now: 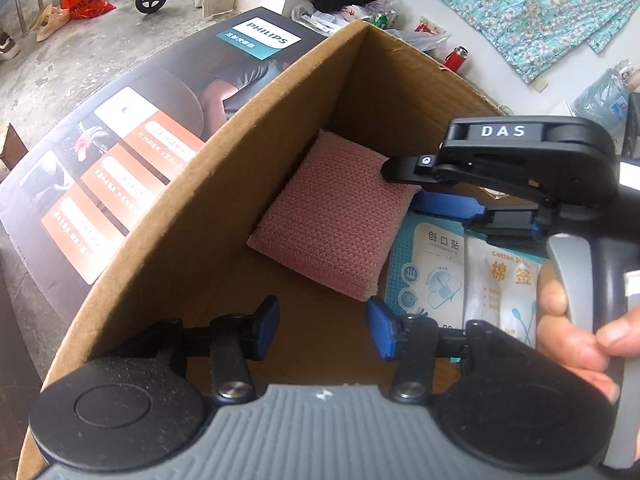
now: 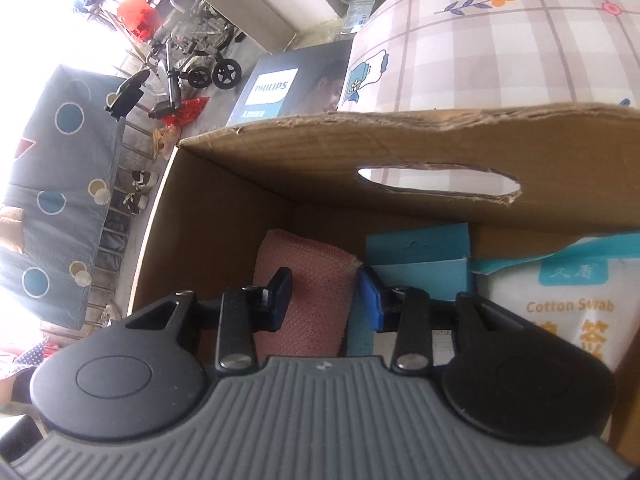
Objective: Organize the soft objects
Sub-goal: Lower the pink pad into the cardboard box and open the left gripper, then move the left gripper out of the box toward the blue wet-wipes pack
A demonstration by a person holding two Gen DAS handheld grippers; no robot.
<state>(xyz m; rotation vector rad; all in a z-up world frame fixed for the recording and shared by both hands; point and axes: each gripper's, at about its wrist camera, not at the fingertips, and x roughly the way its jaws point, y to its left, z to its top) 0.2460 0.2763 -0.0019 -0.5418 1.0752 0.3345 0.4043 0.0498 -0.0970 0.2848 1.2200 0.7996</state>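
Cardboard box (image 2: 240, 208) handle slot, right-wrist only

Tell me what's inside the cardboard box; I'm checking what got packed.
Inside the cardboard box: a pink sponge, a blue bandage pack and a cotton swab bag. Whatever lies beneath them is covered.

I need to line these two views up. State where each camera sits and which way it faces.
Left wrist: on the left gripper, tilted steeply down into the cardboard box; shows its own open fingers, the right gripper and a hand.
Right wrist: on the right gripper, angled down toward the box's handle-hole wall; shows only its own fingers.
Shared: the box, pink sponge, cotton swab pack, Philips box.
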